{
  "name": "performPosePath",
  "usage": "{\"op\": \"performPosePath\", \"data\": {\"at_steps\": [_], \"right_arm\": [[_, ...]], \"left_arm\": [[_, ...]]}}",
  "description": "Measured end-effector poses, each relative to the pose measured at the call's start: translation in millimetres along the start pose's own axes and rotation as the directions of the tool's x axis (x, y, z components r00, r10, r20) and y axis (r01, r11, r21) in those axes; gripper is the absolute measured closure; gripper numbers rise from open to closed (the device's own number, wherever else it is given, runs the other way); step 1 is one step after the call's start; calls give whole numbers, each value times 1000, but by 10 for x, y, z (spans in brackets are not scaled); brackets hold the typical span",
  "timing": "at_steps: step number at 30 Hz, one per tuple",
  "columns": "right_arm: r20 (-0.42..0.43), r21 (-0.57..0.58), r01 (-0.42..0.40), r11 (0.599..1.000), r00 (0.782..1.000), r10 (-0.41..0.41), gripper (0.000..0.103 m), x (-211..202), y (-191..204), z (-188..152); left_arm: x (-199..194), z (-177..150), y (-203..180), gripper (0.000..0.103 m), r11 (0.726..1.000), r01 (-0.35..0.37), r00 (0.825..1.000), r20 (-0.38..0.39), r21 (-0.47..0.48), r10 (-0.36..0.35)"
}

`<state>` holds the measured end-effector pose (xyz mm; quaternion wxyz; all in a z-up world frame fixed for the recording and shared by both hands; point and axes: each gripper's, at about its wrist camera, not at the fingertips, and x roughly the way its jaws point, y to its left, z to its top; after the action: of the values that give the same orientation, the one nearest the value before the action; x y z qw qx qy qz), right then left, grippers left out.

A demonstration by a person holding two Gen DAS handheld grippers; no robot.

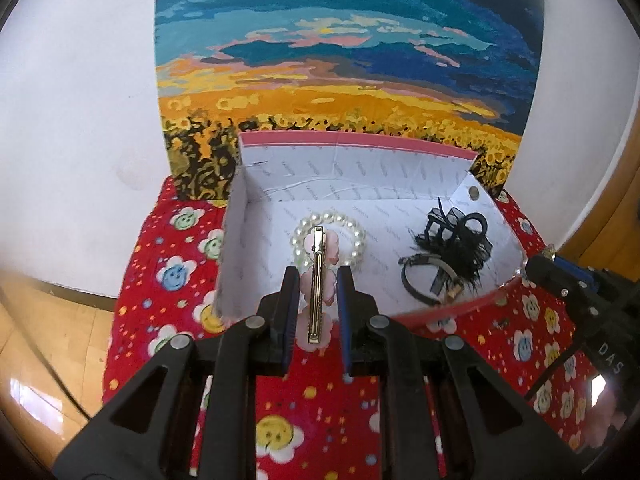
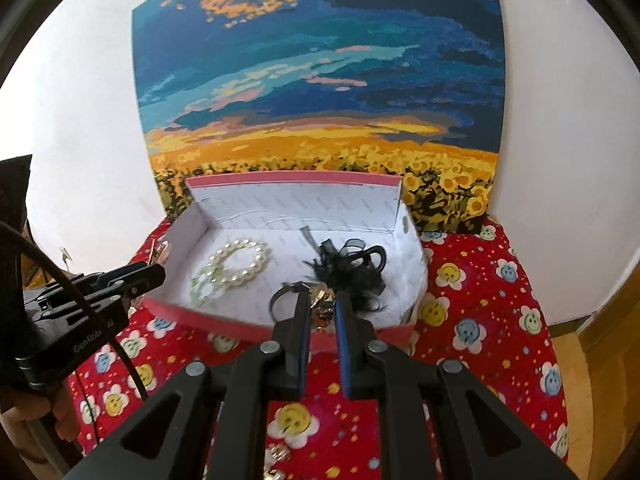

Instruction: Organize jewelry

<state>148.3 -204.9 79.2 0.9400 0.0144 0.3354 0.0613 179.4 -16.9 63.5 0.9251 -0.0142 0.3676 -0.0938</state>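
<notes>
The left wrist view shows the left claw (image 1: 318,276) closed partway around a gold metal hair clip (image 1: 317,288) backed with pale pink flowers; the clip stands lengthwise between the blue-lined fingers, over the near wall of the box (image 1: 234,240), and whether the pads press on it cannot be told. That clip does not appear in the right wrist view, where the left claw (image 2: 154,274) only shows from the side at the box's left edge. The right wrist view shows instead the right claw (image 2: 322,300) with a narrow gap between its fingers and a small gold ornament (image 2: 323,304) lying in that gap at the box's near rim; whether it is gripped is unclear. In the left view the right claw (image 1: 536,270) is seen only as a dark tip at the box's right rim. The box is white inside with a pink rim (image 2: 288,178), open, standing on a red flowered cloth (image 2: 480,300) over the bench, in front of a sunflower painting (image 2: 320,80). Inside it, on the left, lies a pearl bracelet (image 2: 240,260) with a smaller bead ring (image 2: 202,290) just beside it; on the right a black feathered hair piece (image 2: 348,268) and a black band (image 1: 420,280) touching it.
</notes>
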Motion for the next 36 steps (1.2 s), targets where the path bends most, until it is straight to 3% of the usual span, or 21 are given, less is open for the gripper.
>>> {"op": "performPosePath", "data": {"at_steps": [6,13,25,27,30,31,32,36], "right_arm": [[-46,26,25,999,999,-23,89,279,-146,31],[-97,51,36,998,995,-31,89,543,-254,-37],[-93,52,41,998,995,-36,91,600,-250,-45],[-94,54,36,998,995,-31,87,601,-252,-42],[-87,58,29,998,996,-24,68,567,-238,-38],[-83,58,29,998,996,-24,64,549,-231,-33],[-80,58,27,998,997,-22,63,528,-223,-31],[-76,48,18,999,997,-14,61,440,-190,-25]], "left_arm": [[226,52,-39,92,1000,-8,1000,-11,0,8],[501,-12,9,92,1000,3,997,-74,-22,-5],[534,-32,14,92,1000,-2,997,-78,-13,1],[530,-33,25,92,1000,-1,997,-77,-24,-1],[506,-28,19,80,999,19,997,-77,-27,-21],[488,-25,10,69,999,23,997,-74,-28,-25],[464,-25,-2,59,999,23,997,-69,-28,-25],[358,-24,-51,54,1000,21,998,-61,-11,-21]]}}
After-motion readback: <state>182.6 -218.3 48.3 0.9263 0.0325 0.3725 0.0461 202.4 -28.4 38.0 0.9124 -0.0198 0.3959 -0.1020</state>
